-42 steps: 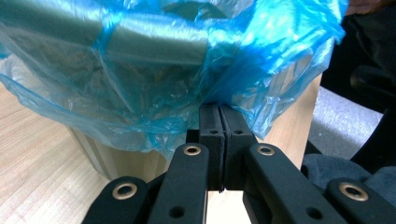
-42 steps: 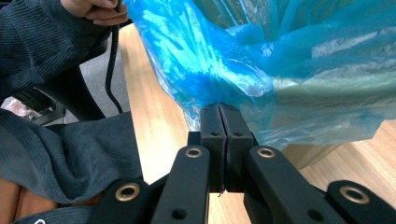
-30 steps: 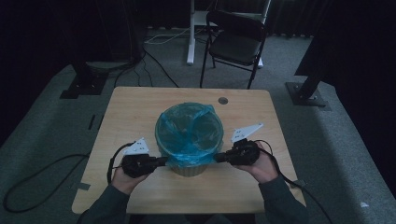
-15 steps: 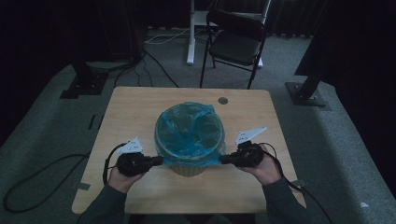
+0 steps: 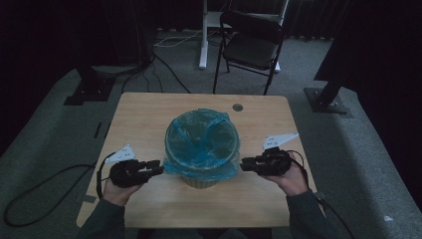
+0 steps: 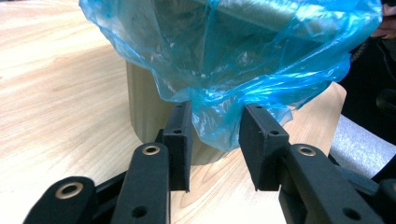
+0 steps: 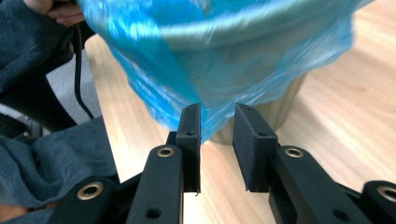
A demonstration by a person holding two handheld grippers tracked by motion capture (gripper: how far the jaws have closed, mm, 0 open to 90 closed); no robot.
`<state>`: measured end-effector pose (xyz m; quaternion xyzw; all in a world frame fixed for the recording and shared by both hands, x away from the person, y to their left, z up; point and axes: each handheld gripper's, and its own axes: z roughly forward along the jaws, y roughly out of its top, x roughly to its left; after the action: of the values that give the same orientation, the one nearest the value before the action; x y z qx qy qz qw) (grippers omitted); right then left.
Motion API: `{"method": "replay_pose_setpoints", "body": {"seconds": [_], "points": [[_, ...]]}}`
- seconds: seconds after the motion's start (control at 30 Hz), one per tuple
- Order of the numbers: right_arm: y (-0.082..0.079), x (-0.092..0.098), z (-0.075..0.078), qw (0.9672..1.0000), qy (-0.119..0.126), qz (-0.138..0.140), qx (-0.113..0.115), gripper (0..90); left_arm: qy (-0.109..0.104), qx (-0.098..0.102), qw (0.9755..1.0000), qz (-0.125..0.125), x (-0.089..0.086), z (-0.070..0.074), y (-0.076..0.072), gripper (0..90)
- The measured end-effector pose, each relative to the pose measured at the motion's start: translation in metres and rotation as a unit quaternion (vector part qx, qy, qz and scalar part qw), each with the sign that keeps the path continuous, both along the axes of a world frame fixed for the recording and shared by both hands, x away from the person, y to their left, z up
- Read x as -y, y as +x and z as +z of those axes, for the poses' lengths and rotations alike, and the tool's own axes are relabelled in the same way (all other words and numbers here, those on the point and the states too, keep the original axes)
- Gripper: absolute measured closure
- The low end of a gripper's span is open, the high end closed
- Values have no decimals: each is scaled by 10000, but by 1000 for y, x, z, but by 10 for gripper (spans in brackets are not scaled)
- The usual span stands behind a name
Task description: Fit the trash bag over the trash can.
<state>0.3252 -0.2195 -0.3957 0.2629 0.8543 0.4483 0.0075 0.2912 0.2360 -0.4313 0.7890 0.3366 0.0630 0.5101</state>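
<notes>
A small bin point(image 5: 201, 179) lined with a blue plastic bag point(image 5: 201, 142) stands at the middle of the wooden table point(image 5: 149, 114). The left claw point(image 6: 215, 135) has just been opening; its jaws stand apart with the bag's hanging edge loose between them. The right claw point(image 7: 217, 135) has also just been opening, narrowly parted, the bag's hem at its tips.

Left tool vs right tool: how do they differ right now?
The left tool sits at the bin's left side, the right tool at its right. The left tool's jaws stand wider apart than the right tool's. Both have just been opening: the blue bag hangs in each gap, pads off it. Both point level at the bin.
</notes>
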Motion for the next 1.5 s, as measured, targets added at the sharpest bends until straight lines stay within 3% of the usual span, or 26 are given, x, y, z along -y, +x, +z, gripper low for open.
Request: {"method": "replay_pose_setpoints", "body": {"seconds": [0.37, 0.47, 0.67, 0.83, 0.87, 1.17, 1.4, 1.47, 1.5], "points": [[6, -1, 17, 9991, 180, -245, 294, 687, 54, -135, 9998, 107, -13, -12, -6, 591], [7, -2, 20, 9988, 205, -277, 346, 687, -61, -161, 9996, 219, -18, -12, -5, 594], [10, -5, 23, 9983, 170, -341, 445, 688, -24, -324, 9978, 571, -29, -22, 0, 602], [11, -6, 24, 9979, 162, -370, 499, 687, -94, -239, 9973, 690, -31, -18, 1, 605], [12, -7, 25, 9976, 179, -411, 531, 687, -150, -18, 9976, 682, -29, -6, 2, 604], [23, -15, 30, 9960, 270, -593, 613, 689, -368, 504, 9965, 560, -6, 40, 22, 600], [37, -17, 29, 9933, 381, -880, 641, 712, -301, 498, 9956, 733, 10, 50, 48, 599], [39, -17, 29, 9929, 402, -916, 637, 712, -301, 498, 9956, 733, 10, 50, 48, 600], [44, -17, 29, 9920, 447, -998, 623, 729, -282, 410, 9953, 829, 13, 48, 58, 604]]}}
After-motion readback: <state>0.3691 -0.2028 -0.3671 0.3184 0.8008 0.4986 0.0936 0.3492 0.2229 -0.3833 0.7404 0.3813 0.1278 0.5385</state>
